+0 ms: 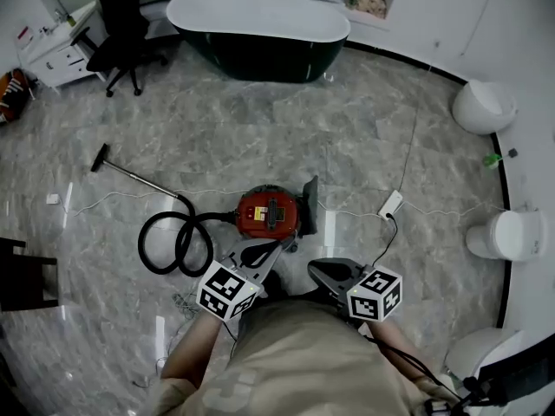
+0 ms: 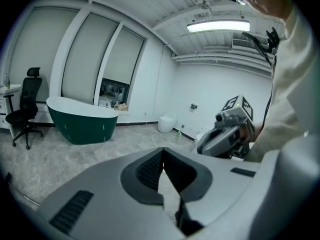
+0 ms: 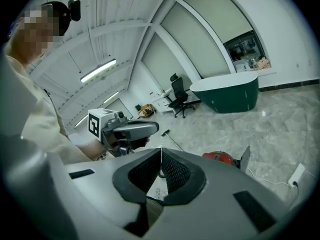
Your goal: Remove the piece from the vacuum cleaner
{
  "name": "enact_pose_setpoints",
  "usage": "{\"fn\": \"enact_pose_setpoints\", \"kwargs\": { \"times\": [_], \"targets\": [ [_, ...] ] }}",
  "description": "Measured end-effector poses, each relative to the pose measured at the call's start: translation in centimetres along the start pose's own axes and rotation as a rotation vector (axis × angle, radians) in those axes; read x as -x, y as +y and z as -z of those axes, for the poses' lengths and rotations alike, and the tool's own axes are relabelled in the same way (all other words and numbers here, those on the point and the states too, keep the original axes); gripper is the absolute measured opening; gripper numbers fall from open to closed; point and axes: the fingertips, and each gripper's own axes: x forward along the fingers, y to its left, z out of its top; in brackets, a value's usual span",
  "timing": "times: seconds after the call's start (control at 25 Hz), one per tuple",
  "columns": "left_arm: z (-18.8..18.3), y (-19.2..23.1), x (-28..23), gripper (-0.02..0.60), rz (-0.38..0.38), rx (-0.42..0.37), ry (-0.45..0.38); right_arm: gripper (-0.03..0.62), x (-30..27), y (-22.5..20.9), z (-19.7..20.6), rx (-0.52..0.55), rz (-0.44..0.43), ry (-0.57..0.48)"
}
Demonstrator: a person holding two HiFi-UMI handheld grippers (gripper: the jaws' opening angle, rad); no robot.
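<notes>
Listing, from the head view: one red canister vacuum cleaner (image 1: 269,213) on the marble floor (image 1: 364,137), just ahead of both claws. One black hose (image 1: 181,245) is looped at its left, and one wand (image 1: 139,178) lies beyond. One dark flat piece (image 1: 309,202) stands upright at the vacuum cleaner's right side. One green bathtub (image 1: 260,46), one black office chair (image 1: 121,24), and two white fixtures (image 1: 484,107) along the right wall. Two claws: left claw (image 2: 163,151), jaws together, nothing between; right claw (image 3: 160,151), jaws together, nothing between.
</notes>
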Motion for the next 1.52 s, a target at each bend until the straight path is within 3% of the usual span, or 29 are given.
{"fn": "enact_pose_setpoints", "kwargs": {
  "times": [0.28, 0.44, 0.88, 1.28, 1.52],
  "targets": [
    [-1.1, 1.6, -1.3, 0.005, 0.022, -0.031, 0.029, 0.003, -0.4, -3.6, -1.2, -0.159, 0.051, -0.032],
    [-1.5, 1.5, -3.1, 0.005, 0.017, -0.016, 0.055, 0.003, -0.6, -6.2, -1.8, -0.248, 0.019, -0.014],
    [-1.1, 1.6, -8.2, 0.005, -0.055, 0.102, 0.144, 0.003, -3.2, -16.9, 0.3, -0.253, 0.019, 0.186],
    [2.9, 4.2, -10.5, 0.005, -0.082, 0.183, 0.224, 0.003, -8.8, -26.8, 5.0, -0.265, 0.094, 0.367],
    [6.2, 5.8, -11.9, 0.005, -0.082, 0.237, 0.246, 0.003, -11.7, -31.2, 7.3, -0.247, 0.141, 0.396]
  ]
}}
